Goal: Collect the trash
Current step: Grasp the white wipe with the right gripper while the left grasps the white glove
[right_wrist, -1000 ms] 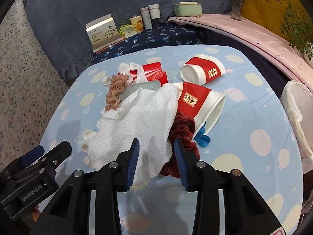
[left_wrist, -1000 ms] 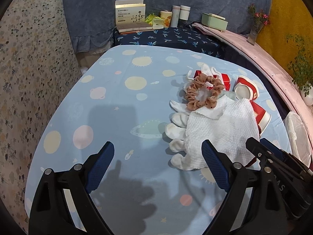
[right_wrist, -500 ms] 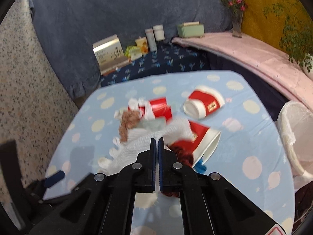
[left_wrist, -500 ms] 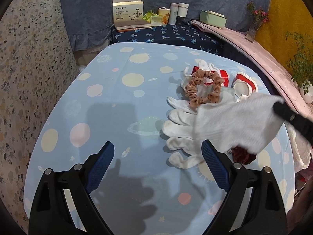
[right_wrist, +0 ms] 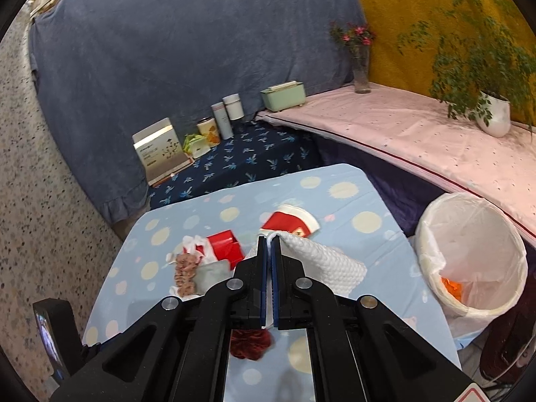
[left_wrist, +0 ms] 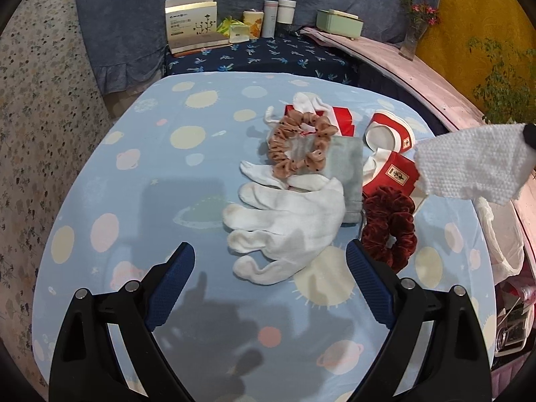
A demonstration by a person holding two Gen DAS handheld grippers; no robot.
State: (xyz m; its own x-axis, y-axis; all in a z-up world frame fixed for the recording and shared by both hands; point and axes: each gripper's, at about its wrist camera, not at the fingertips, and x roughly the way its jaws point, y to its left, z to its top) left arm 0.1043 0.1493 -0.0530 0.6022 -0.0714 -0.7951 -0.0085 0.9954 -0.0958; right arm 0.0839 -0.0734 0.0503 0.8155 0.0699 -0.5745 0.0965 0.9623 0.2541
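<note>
My right gripper (right_wrist: 269, 244) is shut on a white textured paper towel (right_wrist: 328, 261) and holds it in the air above the table, left of the white-lined trash bin (right_wrist: 469, 258). The towel also hangs at the right edge of the left wrist view (left_wrist: 469, 164). My left gripper (left_wrist: 269, 268) is open and empty, just short of a white glove (left_wrist: 288, 224). On the table lie red paper cups (left_wrist: 388, 130), a flattened red cup (left_wrist: 338, 119), a dark red scrunchie (left_wrist: 388, 227), a pink scrunchie (left_wrist: 298, 147) and a grey cloth (left_wrist: 345, 164).
The blue planet-print tablecloth (left_wrist: 134, 201) covers the table. Behind it a dark blue shelf holds a box (left_wrist: 191, 23), tins and bottles (left_wrist: 278, 16). A pink ledge (right_wrist: 402, 127) with a potted plant (right_wrist: 492, 114) and a flower vase (right_wrist: 360, 67) runs on the right.
My right gripper shut on the paper towel, lifted it off the pile and carried it right toward the bin. The glove, grey cloth and dark red scrunchie are uncovered. The left gripper stayed open.
</note>
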